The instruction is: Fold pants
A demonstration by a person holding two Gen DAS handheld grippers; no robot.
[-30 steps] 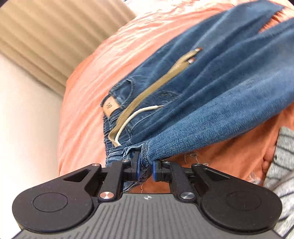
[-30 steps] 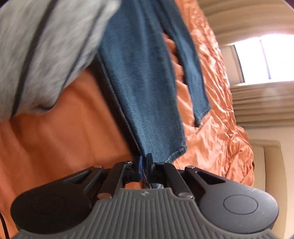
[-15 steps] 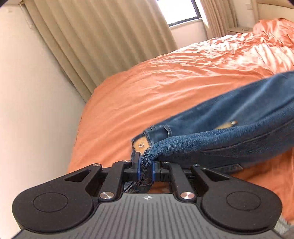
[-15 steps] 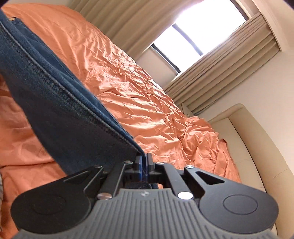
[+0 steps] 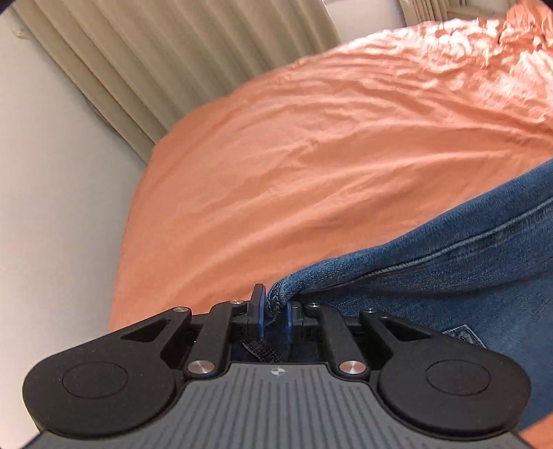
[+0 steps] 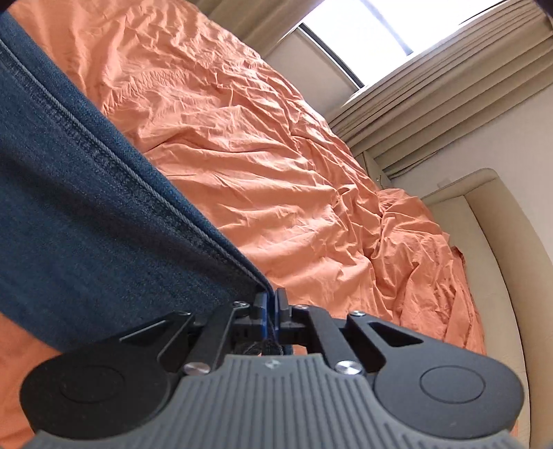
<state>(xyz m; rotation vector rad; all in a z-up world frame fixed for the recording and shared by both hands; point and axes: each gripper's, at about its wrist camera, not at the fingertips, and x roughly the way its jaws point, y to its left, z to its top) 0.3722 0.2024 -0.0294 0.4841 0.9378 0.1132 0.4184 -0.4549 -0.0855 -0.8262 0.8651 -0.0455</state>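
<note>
Left wrist view: the left gripper (image 5: 274,311) is seen clamped on a rolled, stitched hem of the blue jeans (image 5: 449,276), the denim bunched between the two blue-padded fingers (image 5: 260,312). From the grip the jeans are stretched away to the right, held above the orange bedsheet (image 5: 311,155); a seam line and a pocket corner are visible on the cloth near the gripper. A beige pleated curtain (image 5: 155,58) and a pale wall (image 5: 52,207) are shown beyond the bed's left side.

In the right wrist view the right gripper (image 6: 271,307) is seen closed tightly on an edge of the jeans (image 6: 86,214), the fingers nearly touching with only thin denim between them. Here the fabric is drawn taut toward the upper left, with a long double-stitched side seam (image 6: 121,165) running along it. Shown only in this view are a bright window (image 6: 363,31), the crumpled far part of the bedsheet (image 6: 276,155), and a cream padded headboard (image 6: 501,241) at the right.
</note>
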